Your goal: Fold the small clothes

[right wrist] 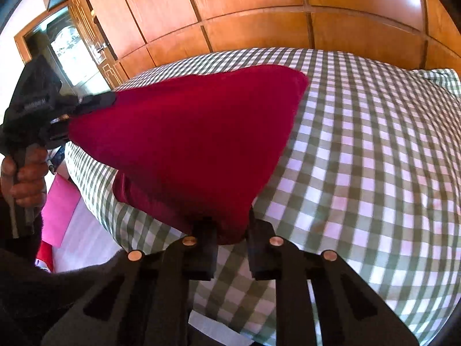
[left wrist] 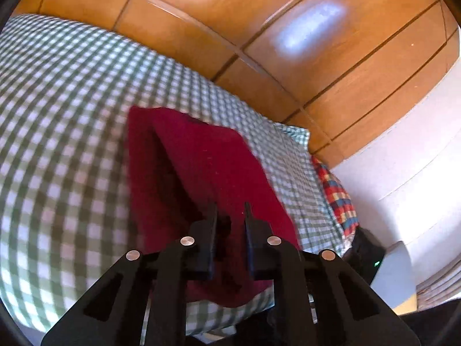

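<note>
A dark red garment [left wrist: 201, 167] lies partly lifted over a bed covered in a green and white check sheet [left wrist: 72, 115]. My left gripper [left wrist: 230, 216] is shut on a near edge of the garment, and red cloth fills the gap between its fingers. In the right wrist view the garment [right wrist: 196, 132] stretches taut as a triangle above the sheet [right wrist: 374, 158]. My right gripper [right wrist: 229, 225] is shut on its bunched lower corner. The left gripper [right wrist: 111, 98] pinches the garment's left corner, with a person's hand [right wrist: 26, 178] on its handle.
Wooden wardrobe panels [left wrist: 288, 43] [right wrist: 259, 5] stand behind the bed. A multicoloured check cloth [left wrist: 337, 196] sits at the bed's right edge beside a white wall [left wrist: 417, 144]. A pink object [right wrist: 62, 210] lies on the floor at left, below a doorway [right wrist: 72, 46].
</note>
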`<state>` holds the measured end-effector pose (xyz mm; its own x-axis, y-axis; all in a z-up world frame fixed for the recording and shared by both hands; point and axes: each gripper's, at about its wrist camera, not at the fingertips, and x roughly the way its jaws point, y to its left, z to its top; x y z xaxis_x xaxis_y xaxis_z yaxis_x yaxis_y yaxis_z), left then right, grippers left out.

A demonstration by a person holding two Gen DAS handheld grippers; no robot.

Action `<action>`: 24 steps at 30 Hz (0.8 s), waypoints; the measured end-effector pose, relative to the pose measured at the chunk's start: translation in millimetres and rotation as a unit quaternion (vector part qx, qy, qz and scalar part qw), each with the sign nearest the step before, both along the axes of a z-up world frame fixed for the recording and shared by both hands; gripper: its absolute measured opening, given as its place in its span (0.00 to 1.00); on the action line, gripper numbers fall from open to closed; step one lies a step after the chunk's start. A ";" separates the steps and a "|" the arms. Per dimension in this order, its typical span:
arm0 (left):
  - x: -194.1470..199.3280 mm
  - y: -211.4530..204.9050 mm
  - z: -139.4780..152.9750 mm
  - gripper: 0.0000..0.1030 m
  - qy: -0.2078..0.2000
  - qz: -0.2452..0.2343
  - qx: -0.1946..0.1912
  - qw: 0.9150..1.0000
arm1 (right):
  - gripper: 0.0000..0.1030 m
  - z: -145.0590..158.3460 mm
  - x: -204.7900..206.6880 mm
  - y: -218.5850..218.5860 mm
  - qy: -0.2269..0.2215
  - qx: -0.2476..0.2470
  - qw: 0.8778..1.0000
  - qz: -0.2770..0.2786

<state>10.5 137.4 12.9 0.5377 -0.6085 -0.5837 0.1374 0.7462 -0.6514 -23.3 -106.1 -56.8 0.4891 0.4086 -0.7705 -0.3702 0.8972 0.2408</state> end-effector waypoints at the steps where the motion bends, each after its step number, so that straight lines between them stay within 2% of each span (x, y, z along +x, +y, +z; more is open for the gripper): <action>1: -2.6 1.8 -9.9 0.14 0.013 0.000 0.007 1.000 | 0.13 -4.1 -1.8 -1.3 0.005 -0.007 1.000 0.000; 3: -7.6 -2.6 -44.5 0.14 0.058 -0.007 0.033 0.998 | 0.13 -17.5 0.5 -0.1 0.017 -0.021 1.000 0.000; 4: -11.7 -2.8 -52.7 0.14 0.062 -0.008 0.029 0.998 | 0.13 -17.9 0.9 0.7 0.016 -0.024 1.000 0.002; 6: -20.7 6.8 -55.3 0.14 0.053 -0.001 -0.012 0.998 | 0.14 -17.1 -0.5 -1.6 0.014 -0.024 1.000 0.005; 9: -21.7 16.2 -46.1 0.17 0.038 -0.001 -0.036 0.999 | 0.22 -13.6 -1.2 -7.6 0.023 -0.021 0.999 0.015; 10: -20.4 18.5 -43.3 0.23 0.036 -0.005 -0.043 0.998 | 0.30 -9.7 -2.4 -9.9 0.025 -0.026 0.999 0.023; 11: -17.7 20.2 -39.9 0.31 0.032 -0.005 -0.047 0.998 | 0.43 -3.7 -4.5 -14.3 0.021 -0.030 0.999 0.026; 13: -7.3 22.4 -34.7 0.45 0.025 0.002 -0.061 0.998 | 0.59 17.2 -9.6 -39.1 0.013 -0.026 0.999 0.029; 16: 12.1 27.5 -33.8 0.50 0.026 0.005 -0.087 0.996 | 0.66 46.0 -12.0 -64.1 -0.011 -0.022 0.999 0.024; 19: 32.6 24.6 -36.2 0.50 0.035 0.006 -0.083 0.996 | 0.68 68.6 -3.4 -72.6 -0.041 -0.027 0.999 0.013; 22: 53.6 16.8 -46.3 0.50 0.050 0.007 -0.081 0.995 | 0.68 74.3 14.0 -60.3 -0.059 -0.033 0.998 0.005; 24: 61.5 9.6 -43.0 0.28 0.040 0.005 -0.064 0.997 | 0.68 70.7 29.7 -44.1 -0.065 -0.039 0.997 0.005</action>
